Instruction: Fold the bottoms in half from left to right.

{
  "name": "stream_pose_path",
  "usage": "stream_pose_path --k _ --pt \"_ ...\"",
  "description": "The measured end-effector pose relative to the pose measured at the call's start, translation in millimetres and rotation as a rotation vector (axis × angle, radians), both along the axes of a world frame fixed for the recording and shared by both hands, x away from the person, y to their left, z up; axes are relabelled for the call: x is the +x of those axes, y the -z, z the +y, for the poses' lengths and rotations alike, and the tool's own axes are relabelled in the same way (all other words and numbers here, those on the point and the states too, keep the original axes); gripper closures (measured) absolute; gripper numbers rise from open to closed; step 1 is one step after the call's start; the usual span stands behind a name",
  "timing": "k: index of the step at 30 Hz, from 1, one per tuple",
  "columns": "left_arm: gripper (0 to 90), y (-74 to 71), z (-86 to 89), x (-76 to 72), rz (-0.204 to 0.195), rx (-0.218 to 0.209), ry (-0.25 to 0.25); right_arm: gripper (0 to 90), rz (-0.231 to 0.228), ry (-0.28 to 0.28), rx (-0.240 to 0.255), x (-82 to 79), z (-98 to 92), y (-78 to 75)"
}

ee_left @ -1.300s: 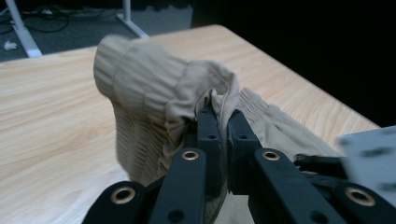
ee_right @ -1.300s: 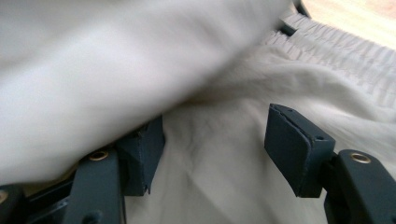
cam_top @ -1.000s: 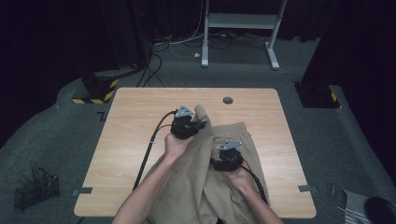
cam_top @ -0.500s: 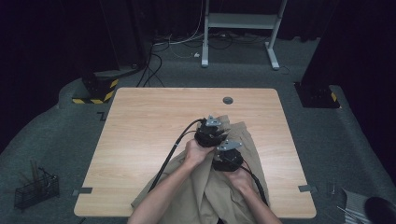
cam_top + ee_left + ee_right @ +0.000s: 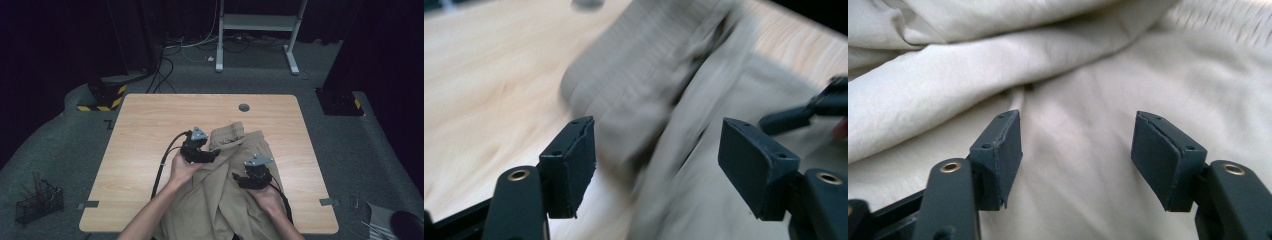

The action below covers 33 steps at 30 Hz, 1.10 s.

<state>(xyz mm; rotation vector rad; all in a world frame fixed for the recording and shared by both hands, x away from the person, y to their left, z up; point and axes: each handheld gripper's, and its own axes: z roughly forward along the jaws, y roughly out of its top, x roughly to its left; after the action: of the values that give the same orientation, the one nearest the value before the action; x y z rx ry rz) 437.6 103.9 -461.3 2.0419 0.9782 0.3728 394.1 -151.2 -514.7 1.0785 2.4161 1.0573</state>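
A beige garment (image 5: 235,200), much like trousers, lies crumpled from the table's middle to its front edge, its waistband (image 5: 227,135) toward the far side. My left gripper (image 5: 207,152) hovers at the cloth's left edge. In the blurred left gripper view it (image 5: 656,160) stands open with nothing between the jaws, the waistband (image 5: 644,75) ahead of it. My right gripper (image 5: 242,179) sits over the garment's right half. In the right gripper view it (image 5: 1078,155) is open just above smooth folds of cloth (image 5: 1073,90).
The wooden table (image 5: 145,130) has bare room at left, right and back, with a round cable hole (image 5: 244,107) near its far edge. Cables trail from both grippers toward the front. The right gripper's jaws (image 5: 819,107) show at the right of the left gripper view.
The left gripper swung right across the garment, then came back left and nearer the front. The garment's top part now lies more toward the middle. The right gripper barely moved.
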Motion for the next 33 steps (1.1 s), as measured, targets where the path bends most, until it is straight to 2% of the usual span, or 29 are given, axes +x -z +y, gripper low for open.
stream_pose_path --k 1,2,4,8,11,14,18,20,23,25,28,30,33 --pt "31.1 6.4 4.0 0.1 0.018 0.011 -0.005 36.6 0.011 0.004 0.003 0.7 -0.3 2.5" --pt "31.2 12.8 7.0 0.2 0.036 0.025 -0.008 36.7 0.007 0.003 -0.015 1.8 0.8 5.4" --pt "33.3 23.8 8.8 -2.3 0.070 0.029 0.007 36.9 -0.025 0.007 -0.041 1.4 5.2 7.0" --pt "54.7 33.6 0.7 -6.5 0.080 0.041 0.049 36.5 -0.034 0.009 -0.047 6.4 14.8 7.7" --pt "72.5 32.4 -2.3 2.8 0.101 0.042 0.053 36.5 -0.040 0.007 -0.043 13.7 22.8 8.5" --pt "84.8 27.2 3.2 14.9 0.108 0.031 0.022 36.8 -0.043 0.013 -0.042 22.7 32.9 8.9" --pt "87.6 22.6 16.1 27.3 0.101 0.004 -0.048 37.0 -0.046 0.016 -0.043 36.4 48.2 9.2" --pt "87.6 21.7 22.0 30.7 0.099 -0.022 -0.071 36.9 -0.045 0.022 -0.041 43.5 56.6 9.3" --pt "85.5 21.1 28.3 31.7 0.090 -0.057 -0.075 36.6 -0.043 0.029 -0.041 53.1 66.8 9.3" --pt "72.1 21.5 32.0 30.2 0.090 -0.070 -0.077 36.5 -0.039 0.029 -0.041 56.2 70.1 9.1" --pt "47.6 20.4 39.5 22.4 0.082 -0.047 -0.098 36.1 -0.024 0.024 -0.048 52.8 67.9 6.4" --pt "40.8 19.5 48.0 15.1 0.083 -0.076 -0.101 36.9 -0.023 0.022 -0.029 43.5 61.5 0.2" --pt "35.1 20.8 59.4 4.3 0.099 -0.095 -0.101 36.4 -0.022 0.001 -0.019 27.0 47.4 -10.4"
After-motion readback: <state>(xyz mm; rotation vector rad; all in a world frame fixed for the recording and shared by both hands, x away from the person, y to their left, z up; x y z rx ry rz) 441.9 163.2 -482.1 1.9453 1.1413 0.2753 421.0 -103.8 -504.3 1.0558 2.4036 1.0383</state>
